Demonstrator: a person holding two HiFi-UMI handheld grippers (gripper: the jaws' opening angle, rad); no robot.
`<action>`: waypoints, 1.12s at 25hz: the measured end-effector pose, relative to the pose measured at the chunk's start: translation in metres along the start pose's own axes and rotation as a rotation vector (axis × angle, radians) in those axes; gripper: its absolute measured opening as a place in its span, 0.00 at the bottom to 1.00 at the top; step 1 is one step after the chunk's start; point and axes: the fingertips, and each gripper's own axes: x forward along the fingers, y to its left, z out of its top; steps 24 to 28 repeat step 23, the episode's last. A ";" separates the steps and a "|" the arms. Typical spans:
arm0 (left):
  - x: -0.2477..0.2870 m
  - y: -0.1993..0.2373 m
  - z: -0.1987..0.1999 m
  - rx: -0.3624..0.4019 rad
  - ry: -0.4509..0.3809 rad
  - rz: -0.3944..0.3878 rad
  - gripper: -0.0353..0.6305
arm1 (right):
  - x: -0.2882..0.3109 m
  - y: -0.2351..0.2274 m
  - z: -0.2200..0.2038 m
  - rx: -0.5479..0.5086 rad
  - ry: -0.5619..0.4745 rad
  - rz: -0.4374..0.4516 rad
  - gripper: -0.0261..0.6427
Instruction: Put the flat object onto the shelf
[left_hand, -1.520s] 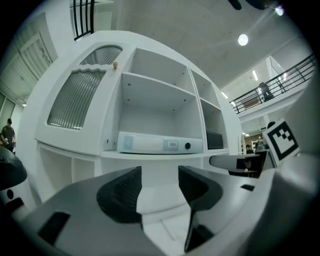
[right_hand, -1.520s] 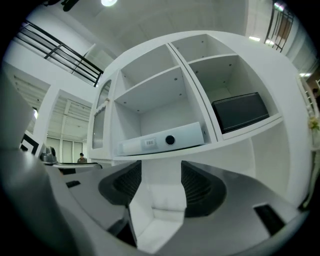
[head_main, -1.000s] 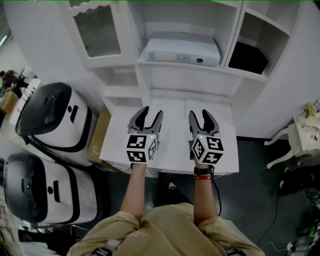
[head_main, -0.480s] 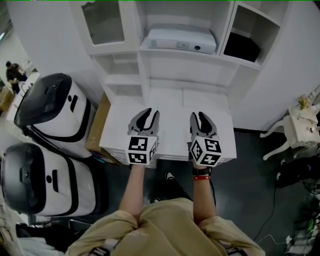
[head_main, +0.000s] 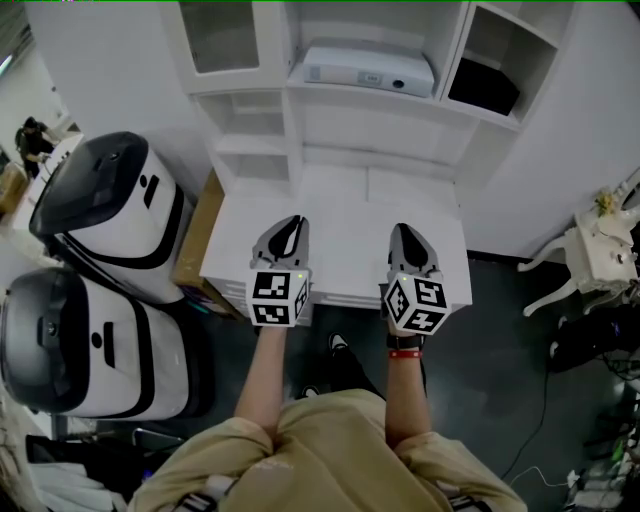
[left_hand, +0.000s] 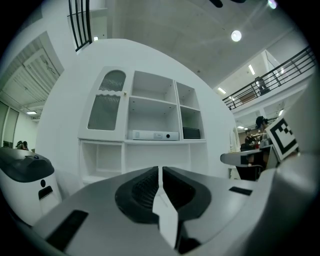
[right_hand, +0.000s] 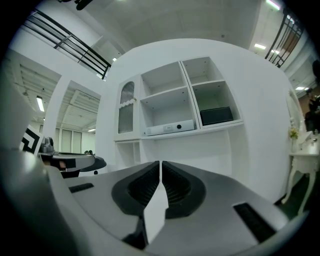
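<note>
Left gripper (head_main: 292, 223) and right gripper (head_main: 402, 229) hover shut and empty before the shelf unit (head_main: 300, 120), presumably because the flat device (head_main: 370, 70) already sits there.

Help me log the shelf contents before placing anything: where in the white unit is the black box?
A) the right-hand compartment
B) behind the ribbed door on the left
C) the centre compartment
A: the black box lies in the right-hand compartment, while the centre one holds only a white device.
</note>
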 end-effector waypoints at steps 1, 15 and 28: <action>-0.003 0.000 -0.001 0.002 -0.001 0.003 0.11 | -0.003 0.001 -0.001 -0.004 -0.001 0.000 0.09; -0.019 -0.008 -0.021 -0.020 0.020 0.007 0.10 | -0.019 0.011 -0.018 -0.008 0.032 0.014 0.09; 0.002 -0.012 -0.043 -0.063 0.039 0.000 0.10 | -0.005 0.002 -0.036 -0.019 0.073 0.035 0.09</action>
